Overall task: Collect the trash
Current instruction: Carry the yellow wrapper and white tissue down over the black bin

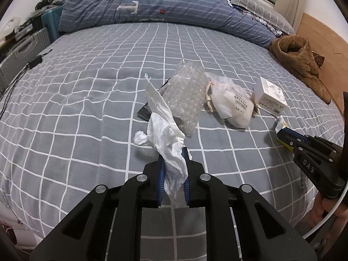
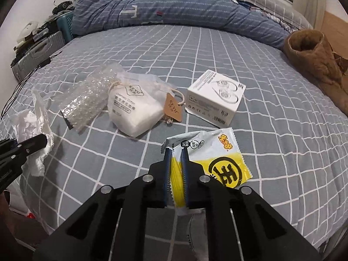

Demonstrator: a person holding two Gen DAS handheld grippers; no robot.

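Observation:
My left gripper (image 1: 173,152) is shut on a crumpled white tissue (image 1: 165,134) and holds it above the grey checked bed (image 1: 87,100). My right gripper (image 2: 176,151) is shut on a yellow and white snack wrapper (image 2: 208,156) near the bed's front edge. On the bed lie a bubble wrap bag (image 2: 87,102), a white cotton-pad pouch (image 2: 139,111) with a brown tag, and a small white box (image 2: 215,100). The same items show in the left wrist view: bubble wrap bag (image 1: 184,95), pouch (image 1: 232,104), box (image 1: 271,95). The tissue (image 2: 32,130) also shows in the right wrist view.
A folded blue quilt (image 1: 152,6) lies along the back of the bed. A brown garment (image 1: 302,61) sits at the right edge. A grey suitcase (image 1: 24,52) and a black cable (image 1: 13,82) are at the left. A white plastic bag (image 2: 32,200) hangs at the lower left.

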